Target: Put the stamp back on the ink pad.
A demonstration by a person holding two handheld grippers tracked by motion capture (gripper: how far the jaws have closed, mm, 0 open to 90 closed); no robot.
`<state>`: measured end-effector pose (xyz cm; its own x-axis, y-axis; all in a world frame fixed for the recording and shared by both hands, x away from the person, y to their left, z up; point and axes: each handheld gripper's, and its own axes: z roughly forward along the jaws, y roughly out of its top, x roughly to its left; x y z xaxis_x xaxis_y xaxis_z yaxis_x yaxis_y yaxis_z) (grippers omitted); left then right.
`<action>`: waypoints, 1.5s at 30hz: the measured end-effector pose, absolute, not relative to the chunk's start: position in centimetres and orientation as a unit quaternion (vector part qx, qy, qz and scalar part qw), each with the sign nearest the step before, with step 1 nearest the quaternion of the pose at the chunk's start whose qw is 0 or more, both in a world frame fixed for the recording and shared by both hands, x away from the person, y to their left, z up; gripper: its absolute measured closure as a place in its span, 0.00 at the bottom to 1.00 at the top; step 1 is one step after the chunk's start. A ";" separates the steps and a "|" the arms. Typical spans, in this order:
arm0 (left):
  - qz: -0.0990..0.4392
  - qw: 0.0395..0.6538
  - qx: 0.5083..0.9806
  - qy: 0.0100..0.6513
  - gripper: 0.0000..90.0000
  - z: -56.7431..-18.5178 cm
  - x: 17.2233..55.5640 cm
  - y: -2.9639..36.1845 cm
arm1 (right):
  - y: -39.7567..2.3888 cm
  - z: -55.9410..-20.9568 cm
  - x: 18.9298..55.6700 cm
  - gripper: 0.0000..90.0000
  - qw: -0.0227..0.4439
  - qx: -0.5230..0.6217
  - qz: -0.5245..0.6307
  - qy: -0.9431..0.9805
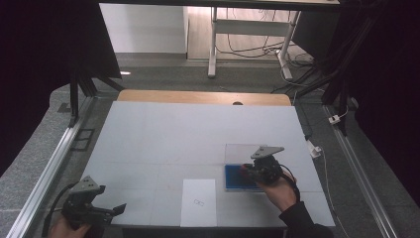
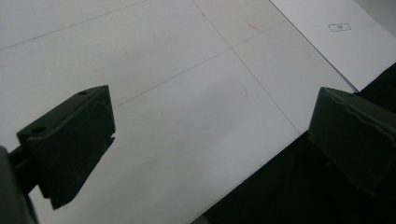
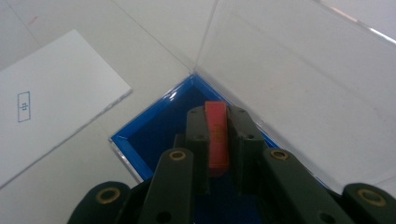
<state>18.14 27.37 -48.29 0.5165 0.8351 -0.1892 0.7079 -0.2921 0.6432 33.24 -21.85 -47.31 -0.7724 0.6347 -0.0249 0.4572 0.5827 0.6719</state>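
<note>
Your right hand-held gripper (image 3: 217, 121) clamps a flat red piece (image 3: 217, 135) over the blue tray (image 3: 154, 128), whose clear lid (image 3: 299, 79) stands open. Your left hand-held gripper (image 2: 210, 135) hangs with jaws wide apart at the bench (image 1: 198, 134) edge, near the white sheet (image 1: 199, 201).

sheet of paper (image 1: 198, 202) lies on the table (image 1: 163, 139) at its near edge, about mid-width. open box (image 1: 236, 177) sits on the table just right of the sheet, its raised lid (image 1: 242, 152) standing behind it. right gripper (image 1: 247, 172) is over the box; left gripper (image 1: 119, 208) is at the near left corner, well apart from both.
</note>
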 end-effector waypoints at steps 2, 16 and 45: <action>0.091 0.347 0.799 0.483 0.01 -48.3 18.1 27.4 | -21.9 -47.5 33.3 0.89 0.133 0.309 0.334 0.880; 0.090 0.347 0.799 0.482 0.01 -48.3 18.1 27.4 | -21.7 -48.1 33.5 0.89 0.128 0.310 0.325 0.884; 0.090 0.347 0.799 0.483 0.01 -48.3 18.1 27.4 | -22.1 -46.6 32.4 0.39 0.117 0.335 0.370 0.859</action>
<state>18.13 27.39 -48.30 0.5173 0.8339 -0.1923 0.7093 -0.2921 0.6415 32.39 -22.06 -46.55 -0.7483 0.6617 0.0475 0.4894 0.5023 0.7129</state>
